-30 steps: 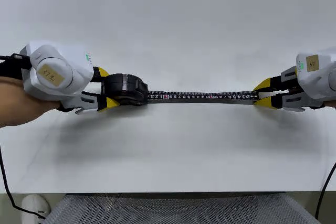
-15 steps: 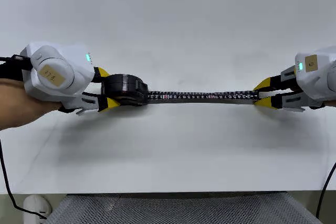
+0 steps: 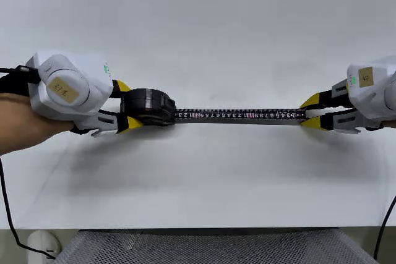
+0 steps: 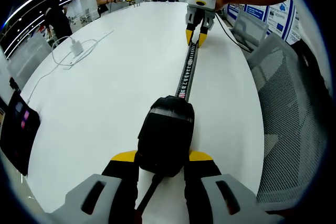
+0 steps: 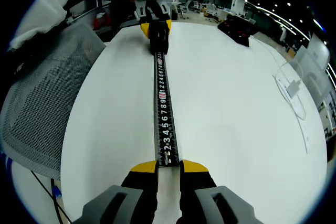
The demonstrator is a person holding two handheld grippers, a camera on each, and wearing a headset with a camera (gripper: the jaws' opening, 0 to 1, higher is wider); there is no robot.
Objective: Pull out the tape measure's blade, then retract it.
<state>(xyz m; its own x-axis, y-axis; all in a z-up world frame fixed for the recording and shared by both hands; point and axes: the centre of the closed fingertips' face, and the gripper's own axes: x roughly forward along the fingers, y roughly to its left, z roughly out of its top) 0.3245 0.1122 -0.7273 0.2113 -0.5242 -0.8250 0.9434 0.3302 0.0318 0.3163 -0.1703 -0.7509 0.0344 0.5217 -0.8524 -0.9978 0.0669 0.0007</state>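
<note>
On my head view the left hand-held gripper (image 3: 125, 103) is closed around the black tape measure (image 3: 147, 106), one yellow-tipped jaw on each side of the case, and the case rests on the white counter (image 3: 198, 41). My hand (image 3: 18, 125) sits behind that gripper, on the far side from the tape measure.

The blade (image 3: 238, 115) is out. It runs from the mouth of the tape measure in a straight line, low over the counter, with its numbered face upward. At the end farthest from the tape measure the right hand-held gripper (image 3: 308, 111) pinches the blade's tip between its jaws, which stand nearly together.

In the left gripper view I see my own left hand-held gripper (image 4: 163, 157) clamped on the tape measure (image 4: 166, 135), the blade (image 4: 186, 72) leading away from it to the right hand-held gripper (image 4: 195, 39). A white charger (image 4: 76, 48) with its cable lies on the counter well away from the tape measure, off to one side of the blade.

In the right gripper view the right hand-held gripper (image 5: 169, 167) grips the blade (image 5: 163, 108) at its low numbers. The blade leads up to the tape measure (image 5: 159, 32), held by the left hand-held gripper (image 5: 156, 26). A grey mesh chair (image 5: 37, 103) stands off the counter's edge, on the person's side of the tape measure.
</note>
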